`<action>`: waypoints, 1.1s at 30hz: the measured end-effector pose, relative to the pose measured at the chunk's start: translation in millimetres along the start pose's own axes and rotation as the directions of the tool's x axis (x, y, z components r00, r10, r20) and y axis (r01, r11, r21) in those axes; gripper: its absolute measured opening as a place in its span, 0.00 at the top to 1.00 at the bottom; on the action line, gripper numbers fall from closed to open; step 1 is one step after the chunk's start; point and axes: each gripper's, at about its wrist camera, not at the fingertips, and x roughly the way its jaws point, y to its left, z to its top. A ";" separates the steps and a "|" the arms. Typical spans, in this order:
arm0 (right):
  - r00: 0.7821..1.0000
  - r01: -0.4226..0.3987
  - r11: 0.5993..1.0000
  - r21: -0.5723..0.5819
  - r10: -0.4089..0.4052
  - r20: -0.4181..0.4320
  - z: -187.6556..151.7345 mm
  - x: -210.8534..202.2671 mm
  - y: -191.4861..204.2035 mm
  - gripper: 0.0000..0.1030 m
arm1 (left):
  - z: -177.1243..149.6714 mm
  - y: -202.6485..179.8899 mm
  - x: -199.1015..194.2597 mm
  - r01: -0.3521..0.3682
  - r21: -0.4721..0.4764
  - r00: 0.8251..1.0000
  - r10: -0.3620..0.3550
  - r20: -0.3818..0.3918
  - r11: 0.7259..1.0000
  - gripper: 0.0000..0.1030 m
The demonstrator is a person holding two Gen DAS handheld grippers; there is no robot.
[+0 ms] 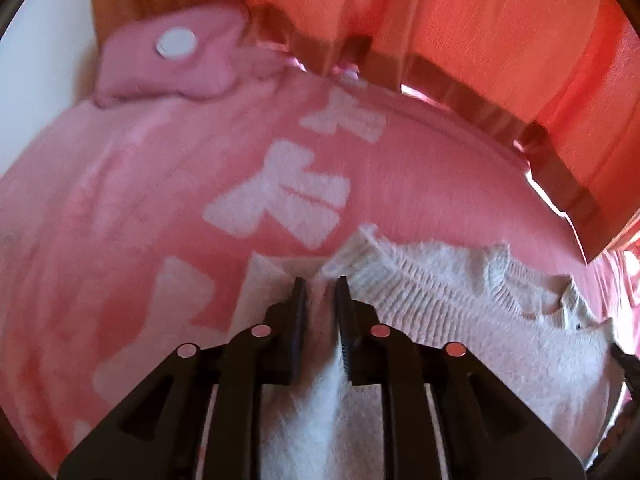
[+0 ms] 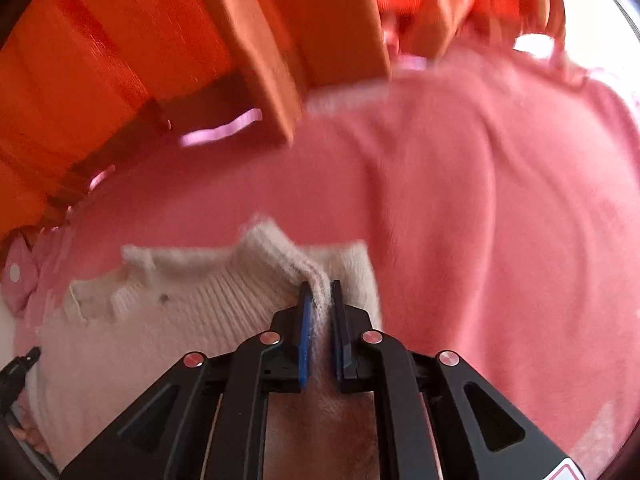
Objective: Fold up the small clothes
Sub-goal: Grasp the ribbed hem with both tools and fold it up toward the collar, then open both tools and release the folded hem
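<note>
Left gripper point(image 1: 320, 286): jaws drawn close on the cream knitted sweater point(image 1: 460, 312), pinching a fold of its cloth between them. The sweater ran from between the jaws out to their right, ribbed edge uppermost, and lay on a pink blanket point(image 1: 120, 184).

Right gripper point(image 2: 319, 290): jaws likewise clamped on the sweater point(image 2: 168, 320), gripping a ribbed edge that stood up between the blue-faced pads point(image 2: 305, 328). Here the sweater spread to the left of the jaws, with a frilled edge at its far left.

Seen only from the left wrist: white block shapes point(image 1: 280, 196) printed on the blanket, ahead of and left of the jaws; a pink cushion point(image 1: 172, 56) with a white round button point(image 1: 177, 42), far ahead to the left; a dark tip of the other gripper at the right rim.

Seen only from the right wrist: plain pink blanket point(image 2: 480, 220) ahead of and right of the jaws, creased, without print; a small spotted pink cloth point(image 2: 16, 276) at the far left.

Both views: orange curtains point(image 1: 480, 20) beyond the blanket, ahead of the jaws. Both pictures were blurred.
</note>
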 end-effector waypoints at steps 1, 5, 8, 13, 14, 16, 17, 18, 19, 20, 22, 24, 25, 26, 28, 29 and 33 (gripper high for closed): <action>0.999 -0.030 1.000 0.004 0.030 0.044 0.2 -11.9 3.3 0.85 | -0.2 -0.8 -9.3 0.007 -0.008 1.000 -0.007 0.026 1.000 0.83; 0.943 -0.311 0.921 -0.234 0.330 0.044 -22.3 -46.3 73.3 0.84 | -15.5 -34.2 -64.6 0.212 0.084 0.963 -0.222 0.150 0.974 0.53; 0.874 -0.486 0.778 -0.398 0.425 -0.236 -67.7 -32.1 140.4 0.84 | -36.2 -77.4 -65.6 0.347 0.231 0.931 -0.363 0.029 0.909 0.46; 0.892 -0.437 0.727 -0.530 0.273 -0.360 -99.1 -8.6 158.5 0.90 | -71.2 -110.5 -25.6 0.157 0.423 0.987 -0.125 -0.102 0.893 0.46; 0.903 -0.401 0.768 -0.500 0.240 -0.355 -90.1 -0.5 141.9 0.96 | -71.2 -103.4 -21.2 0.151 0.408 0.987 -0.114 -0.113 0.900 0.44; 0.903 -0.381 0.834 -0.399 0.245 -0.352 -68.9 8.6 110.7 1.00 | -63.0 -80.7 -19.1 0.143 0.351 0.988 -0.111 -0.108 0.925 0.44; 0.914 -0.342 0.892 -0.296 0.242 -0.327 -51.9 13.4 78.1 1.00 | -57.5 -70.2 -18.9 0.111 0.330 0.992 -0.085 -0.093 0.937 0.44; 0.917 -0.325 0.915 -0.240 0.243 -0.316 -47.8 14.7 62.0 1.00 | -51.8 -55.2 -19.6 0.046 0.306 0.998 -0.029 -0.062 0.951 0.44; 0.920 -0.311 0.935 -0.169 0.251 -0.302 -41.7 16.5 41.1 1.00 | -45.9 -40.8 -21.1 -0.021 0.284 0.999 0.029 -0.025 0.959 0.44; 0.952 -0.201 0.972 -0.121 0.164 -0.259 -35.7 15.7 17.2 1.00 | -39.1 -27.1 -20.9 -0.088 0.257 0.996 0.090 0.002 0.962 0.45; 0.968 -0.136 0.988 -0.079 0.116 -0.221 -29.7 14.4 -3.9 0.98 | -25.4 -2.0 -18.9 -0.181 0.188 0.983 0.179 0.027 0.965 0.40; 0.985 -0.109 0.994 -0.013 0.106 -0.136 -19.2 4.0 -13.9 0.90 | -10.0 25.4 -19.1 -0.185 0.080 0.983 0.183 0.032 0.979 0.39; 0.988 -0.113 0.994 -0.007 0.112 -0.107 -14.9 1.0 -12.6 0.83 | -3.9 33.0 -19.6 -0.146 0.031 0.989 0.145 0.032 0.989 0.34; 0.991 -0.115 0.993 -0.003 0.115 -0.069 -9.4 -2.0 -10.3 0.66 | 0.0 37.5 -20.7 -0.104 -0.009 0.994 0.104 0.035 0.995 0.31; 0.996 -0.089 0.996 0.004 0.089 -0.030 0.5 7.7 -4.0 0.37 | 5.1 37.5 -18.9 -0.002 -0.063 1.000 0.004 0.029 0.998 0.13; 0.997 -0.076 0.997 -0.004 0.076 -0.029 3.4 14.3 -1.5 0.36 | 8.6 32.3 -8.5 0.046 -0.068 0.999 -0.046 0.004 0.997 0.12; 0.991 -0.028 0.997 -0.078 0.018 -0.134 -10.5 48.7 9.8 0.38 | 3.2 6.7 22.2 0.090 -0.044 0.991 -0.094 -0.097 0.995 0.19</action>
